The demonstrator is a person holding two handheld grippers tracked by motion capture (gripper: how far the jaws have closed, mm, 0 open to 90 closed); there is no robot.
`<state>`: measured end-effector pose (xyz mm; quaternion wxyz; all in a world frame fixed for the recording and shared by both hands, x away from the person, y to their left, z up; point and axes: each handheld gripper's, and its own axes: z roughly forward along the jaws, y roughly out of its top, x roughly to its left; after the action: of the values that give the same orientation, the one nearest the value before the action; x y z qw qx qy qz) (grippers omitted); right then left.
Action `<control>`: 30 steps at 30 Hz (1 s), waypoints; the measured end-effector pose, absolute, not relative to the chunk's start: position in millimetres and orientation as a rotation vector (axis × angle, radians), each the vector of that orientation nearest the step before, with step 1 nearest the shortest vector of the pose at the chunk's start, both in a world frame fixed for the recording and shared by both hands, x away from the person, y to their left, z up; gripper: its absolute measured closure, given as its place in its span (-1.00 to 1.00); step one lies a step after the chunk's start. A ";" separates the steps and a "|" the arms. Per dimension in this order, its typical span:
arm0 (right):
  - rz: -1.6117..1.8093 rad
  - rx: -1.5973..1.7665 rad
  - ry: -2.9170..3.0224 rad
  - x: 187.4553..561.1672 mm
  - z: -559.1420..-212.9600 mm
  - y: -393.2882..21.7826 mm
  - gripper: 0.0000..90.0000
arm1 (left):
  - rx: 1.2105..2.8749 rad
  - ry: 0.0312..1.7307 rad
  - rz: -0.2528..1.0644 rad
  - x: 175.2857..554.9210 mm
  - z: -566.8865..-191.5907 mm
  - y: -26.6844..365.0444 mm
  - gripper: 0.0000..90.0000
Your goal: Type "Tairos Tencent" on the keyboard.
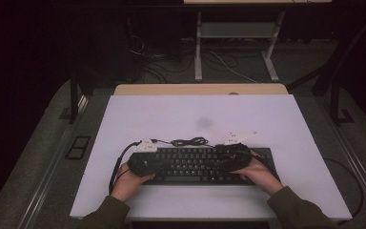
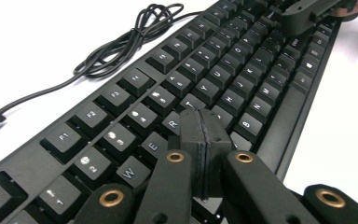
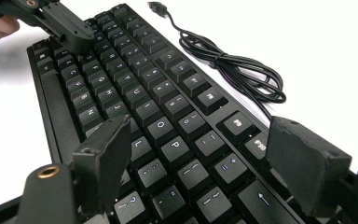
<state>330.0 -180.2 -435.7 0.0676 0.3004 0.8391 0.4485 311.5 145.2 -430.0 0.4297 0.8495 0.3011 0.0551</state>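
A: Where does the keyboard [image 1: 205,165] lie?

B: Flat on the white table [image 1: 267,119], close to its near edge and about midway between the left and right edges. Its cable [image 1: 188,141] is coiled on the table just beyond the keyboard's far edge.

A: And the left gripper [image 2: 204,135]?

B: It hangs over the keyboard's left end, jaws pressed flat together with nothing between them. In its own view the tip sits above the letter keys near R and T; whether it touches a key cannot be told.

A: The right gripper [image 3: 205,158]?

B: It is over the keyboard's right end, jaws standing wide apart, with nothing clamped. The keys around O, P and L show in the gap between them.

A: The hands?

B: The left hand [image 1: 126,183] and the right hand [image 1: 262,174] each hold a gripper from the near side, sleeves at the table's near edge.
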 end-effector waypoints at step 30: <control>1.338 0.937 2.511 326.1 -436.0 -188.2 -0.51 | 2.133 0.776 0.164 327.3 -435.9 148.8 0.99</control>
<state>326.1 -188.2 -436.0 0.0731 0.3119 0.8360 0.4455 327.3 148.8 -435.9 0.4195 0.8508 0.3095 0.0655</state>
